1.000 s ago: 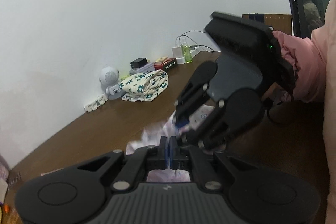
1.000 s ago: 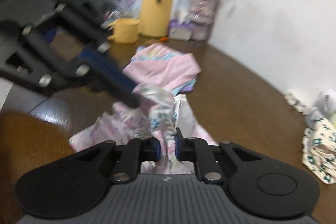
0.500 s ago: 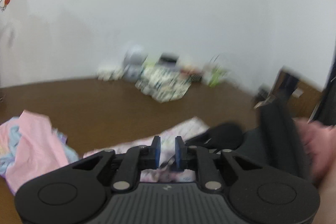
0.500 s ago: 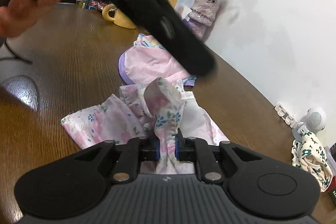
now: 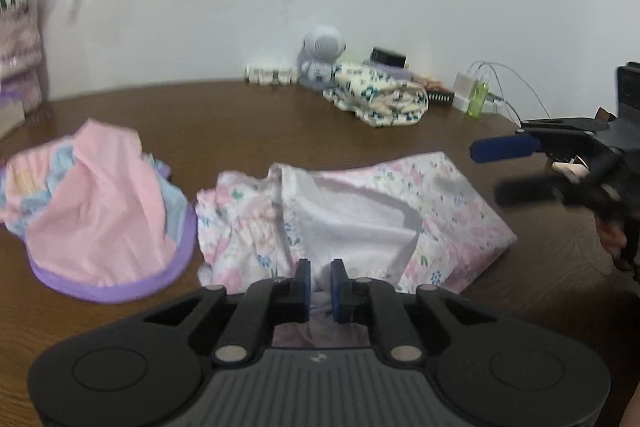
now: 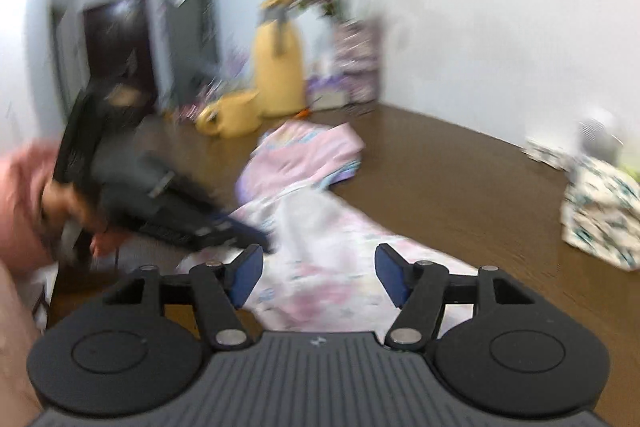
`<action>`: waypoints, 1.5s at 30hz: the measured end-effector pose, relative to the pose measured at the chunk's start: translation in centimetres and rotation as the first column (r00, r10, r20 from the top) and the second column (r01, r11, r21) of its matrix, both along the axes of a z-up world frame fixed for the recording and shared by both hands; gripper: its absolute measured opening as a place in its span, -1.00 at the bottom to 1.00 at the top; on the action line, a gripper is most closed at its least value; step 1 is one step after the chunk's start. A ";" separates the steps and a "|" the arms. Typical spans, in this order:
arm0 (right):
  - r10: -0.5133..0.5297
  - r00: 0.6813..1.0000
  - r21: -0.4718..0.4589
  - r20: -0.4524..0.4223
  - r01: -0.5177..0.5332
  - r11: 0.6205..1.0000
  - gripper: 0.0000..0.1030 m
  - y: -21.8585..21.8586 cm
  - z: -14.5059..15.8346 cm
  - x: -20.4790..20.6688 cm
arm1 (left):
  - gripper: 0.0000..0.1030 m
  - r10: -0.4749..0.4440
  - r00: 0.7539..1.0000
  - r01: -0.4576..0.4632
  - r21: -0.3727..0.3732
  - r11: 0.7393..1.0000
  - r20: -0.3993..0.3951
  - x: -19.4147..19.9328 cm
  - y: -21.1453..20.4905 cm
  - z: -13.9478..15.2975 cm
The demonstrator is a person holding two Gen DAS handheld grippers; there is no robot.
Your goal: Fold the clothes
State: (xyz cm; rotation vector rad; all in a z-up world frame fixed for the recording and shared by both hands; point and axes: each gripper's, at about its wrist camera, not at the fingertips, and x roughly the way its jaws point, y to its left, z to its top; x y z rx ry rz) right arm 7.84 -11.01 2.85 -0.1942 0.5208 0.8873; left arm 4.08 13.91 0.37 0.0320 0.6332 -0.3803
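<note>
While the left claw [image 5: 319,281] stands nearly closed with white lining of the floral garment [image 5: 436,195] between its pads, the right claw [image 6: 316,277] stands wide apart and holds nothing.

Change, right claw: half a second ago it pinched a raised ridge of the same cloth; that ridge is now released and the cloth lies low beneath it.

Change, left claw: a second ago it hung above the table; now it sits at the garment's near edge.

Floral garment: spread on the brown table [image 5: 248,115], partly turned over, white inside showing, edges uneven. Judged mid-fold, with the grip passed from right to left.

Pink garment [image 5: 100,211]: just left of it, touching or nearly so, rumpled.

Cream patterned cloth [image 5: 380,99]: far, by the wall, bundled, beside a small white robot toy [image 5: 322,57].

Yellow jug [image 6: 278,67]: far left, blurred.
</note>
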 end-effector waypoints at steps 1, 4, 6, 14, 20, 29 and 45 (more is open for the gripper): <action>-0.017 1.000 -0.004 -0.008 0.017 1.000 0.17 -0.5 -0.3 0.6 | -0.76 0.003 1.000 -0.003 0.010 1.000 0.017 -0.1 -0.1 0.2; -0.069 0.997 -0.015 -0.031 0.068 0.998 -0.18 -1.9 -1.3 2.6 | -0.76 0.022 0.999 -0.022 0.014 1.000 0.046 -0.6 -0.4 1.1; -0.103 0.994 -0.023 -0.046 0.102 0.995 -0.19 -2.8 -1.9 3.9 | -0.76 0.027 0.997 -0.026 -0.013 1.000 0.078 -1.1 -0.7 1.9; -0.112 0.992 -0.073 -0.055 0.108 0.992 -0.19 -2.2 -4.0 4.7 | -0.68 -0.139 0.983 0.129 0.091 0.987 0.116 0.1 -6.2 2.2; -0.115 0.991 -0.061 -0.071 0.110 0.992 -0.15 -2.4 -4.6 4.5 | -0.69 -0.074 0.996 0.066 0.151 0.986 0.049 2.1 -5.7 -0.8; -0.217 0.935 0.130 -0.282 0.261 0.956 0.16 -9.0 -3.0 5.4 | -0.68 -0.069 0.997 0.062 0.145 0.987 0.041 2.3 -4.5 -2.5; -0.230 0.800 0.223 -0.554 0.409 0.885 -0.29 -11.0 -6.4 5.8 | -0.68 -0.073 0.997 0.067 0.134 0.989 0.038 2.1 -4.7 -2.8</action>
